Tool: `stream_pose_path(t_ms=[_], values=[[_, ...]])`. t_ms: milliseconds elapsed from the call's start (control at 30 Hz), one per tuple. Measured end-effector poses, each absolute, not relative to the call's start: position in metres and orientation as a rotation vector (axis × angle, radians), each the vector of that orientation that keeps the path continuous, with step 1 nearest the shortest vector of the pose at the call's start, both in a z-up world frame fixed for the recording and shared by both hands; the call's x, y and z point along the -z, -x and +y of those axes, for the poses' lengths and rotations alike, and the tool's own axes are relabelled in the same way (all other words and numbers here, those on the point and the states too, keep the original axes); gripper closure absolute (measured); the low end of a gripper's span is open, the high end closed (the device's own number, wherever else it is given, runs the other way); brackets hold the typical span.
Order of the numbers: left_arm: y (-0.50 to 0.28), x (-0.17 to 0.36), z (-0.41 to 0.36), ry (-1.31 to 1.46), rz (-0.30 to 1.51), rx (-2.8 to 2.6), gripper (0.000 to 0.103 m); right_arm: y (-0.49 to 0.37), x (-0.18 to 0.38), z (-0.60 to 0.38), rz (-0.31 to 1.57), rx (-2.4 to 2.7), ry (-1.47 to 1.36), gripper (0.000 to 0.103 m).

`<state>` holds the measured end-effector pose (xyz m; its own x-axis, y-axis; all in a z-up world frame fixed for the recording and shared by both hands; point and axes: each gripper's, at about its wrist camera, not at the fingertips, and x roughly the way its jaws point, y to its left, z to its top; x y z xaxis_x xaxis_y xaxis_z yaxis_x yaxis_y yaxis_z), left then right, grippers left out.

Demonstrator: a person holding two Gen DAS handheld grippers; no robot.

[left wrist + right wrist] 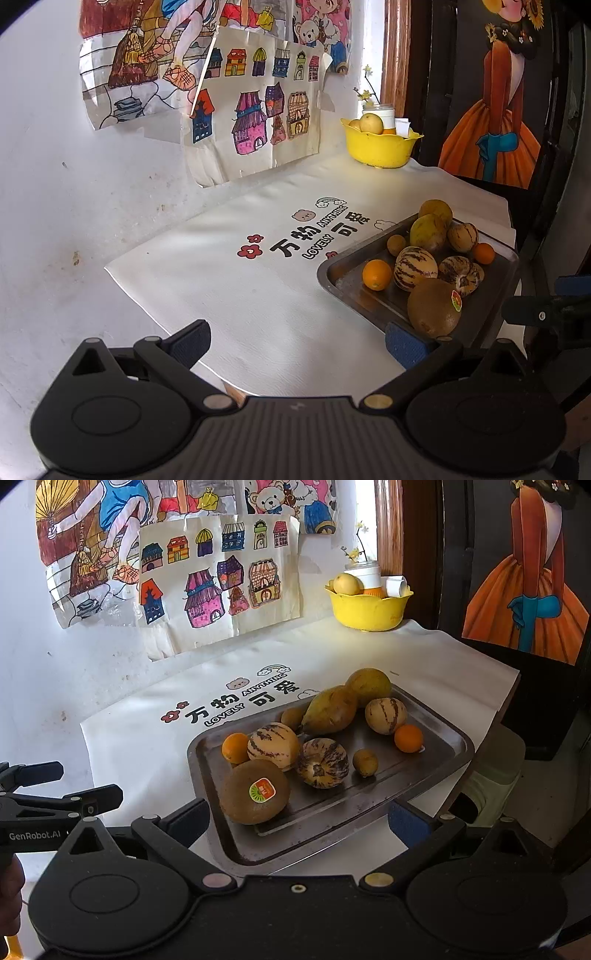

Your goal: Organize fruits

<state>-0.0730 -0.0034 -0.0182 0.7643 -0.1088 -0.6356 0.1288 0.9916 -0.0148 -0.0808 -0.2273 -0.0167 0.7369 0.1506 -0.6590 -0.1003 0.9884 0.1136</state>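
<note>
White printed cloth over a table against a wall hung with drawings; a metal tray at mid-frame holds mixed fruit, with a kiwi nearest the lens, striped melons, oranges and green-yellow fruit, while a yellow bowl at upper right holds a pale fruit and, it seems, something orange. Both the left gripper and right gripper hang wide open, gripping nothing, short of the tray. This fits sorting partway or a pause between picks; a next pick calls for jaws straddling one fruit squarely, since round ones roll.

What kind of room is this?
Probably a family home: children's drawings taped to the wall, a printed cloth on the table, a tray of fruit and a yellow bowl.
</note>
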Motion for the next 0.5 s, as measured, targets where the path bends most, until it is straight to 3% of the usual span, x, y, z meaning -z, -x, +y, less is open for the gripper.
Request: stream_pose_path(t_ms=[500], values=[[0.0734, 0.0193, -0.0054, -0.034, 0.687, 0.134, 0.0, 0.0805, 0.0168, -0.2277, 0.729, -0.139, -0.073, 0.001]])
